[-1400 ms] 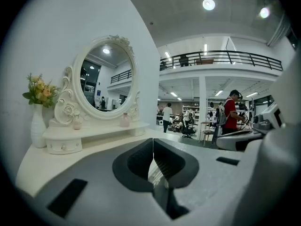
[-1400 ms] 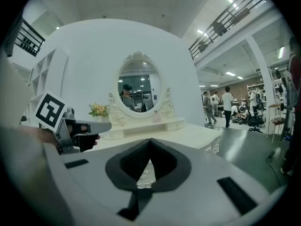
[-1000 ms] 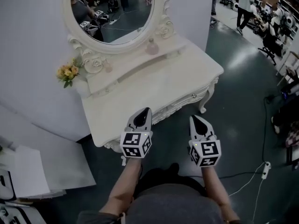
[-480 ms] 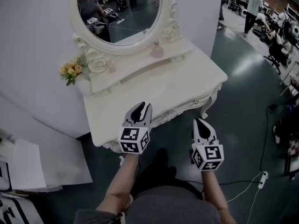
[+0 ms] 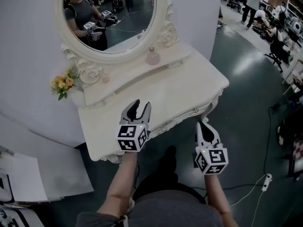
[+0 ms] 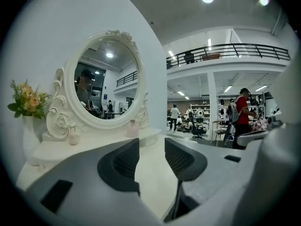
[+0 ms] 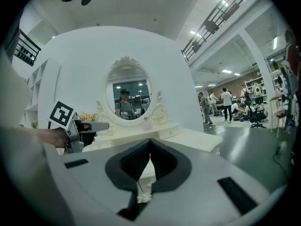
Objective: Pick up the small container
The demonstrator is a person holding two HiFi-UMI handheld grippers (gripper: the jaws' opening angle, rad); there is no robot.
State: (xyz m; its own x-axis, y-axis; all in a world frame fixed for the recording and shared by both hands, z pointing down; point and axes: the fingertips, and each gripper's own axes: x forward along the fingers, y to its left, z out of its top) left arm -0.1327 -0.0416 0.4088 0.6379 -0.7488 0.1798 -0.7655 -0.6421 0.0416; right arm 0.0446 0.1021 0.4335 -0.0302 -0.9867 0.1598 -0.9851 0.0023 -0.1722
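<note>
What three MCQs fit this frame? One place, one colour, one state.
1. Where are the yellow flowers?
A) left of the mirror
B) on the floor
C) right of the mirror

2. What colour is the vanity table?
A) black
B) cream white
C) red

3. How do the jaws of the right tool stand?
A) wide apart
B) clamped on the flowers
C) together, nothing between them

Answers:
1 A: the head view shows them beside the left side of the mirror frame.
2 B: the top and the carved legs are cream white.
3 C: the right gripper view shows the jaws meeting with nothing in them.
</note>
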